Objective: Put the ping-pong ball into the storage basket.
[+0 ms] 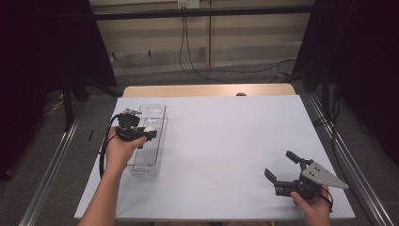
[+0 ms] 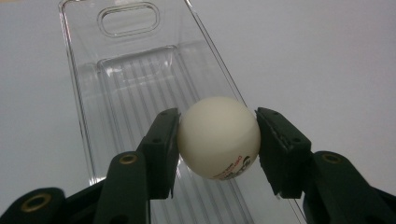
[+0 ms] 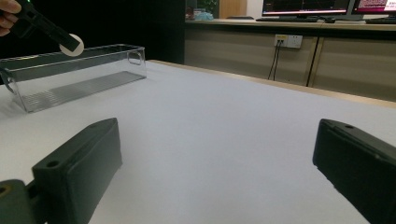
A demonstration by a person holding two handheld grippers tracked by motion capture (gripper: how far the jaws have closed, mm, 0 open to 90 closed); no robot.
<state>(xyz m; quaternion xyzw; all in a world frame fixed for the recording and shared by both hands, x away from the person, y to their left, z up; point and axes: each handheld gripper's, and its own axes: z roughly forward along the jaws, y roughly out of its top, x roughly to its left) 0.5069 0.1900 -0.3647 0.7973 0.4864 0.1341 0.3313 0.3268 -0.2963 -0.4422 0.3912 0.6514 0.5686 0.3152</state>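
My left hand-held gripper (image 1: 149,133) is black, with brass-ringed screw holes on its jaws and a black cable looping behind. My right hand-held gripper (image 1: 281,166) carries a grey three-cornered plate dotted with holes. Both forearms are unsleeved.

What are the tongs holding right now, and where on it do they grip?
The left tongs pinch a small white plastic ball at its two opposite sides, above the clear plastic tray. The right tongs stand open and hold nothing.
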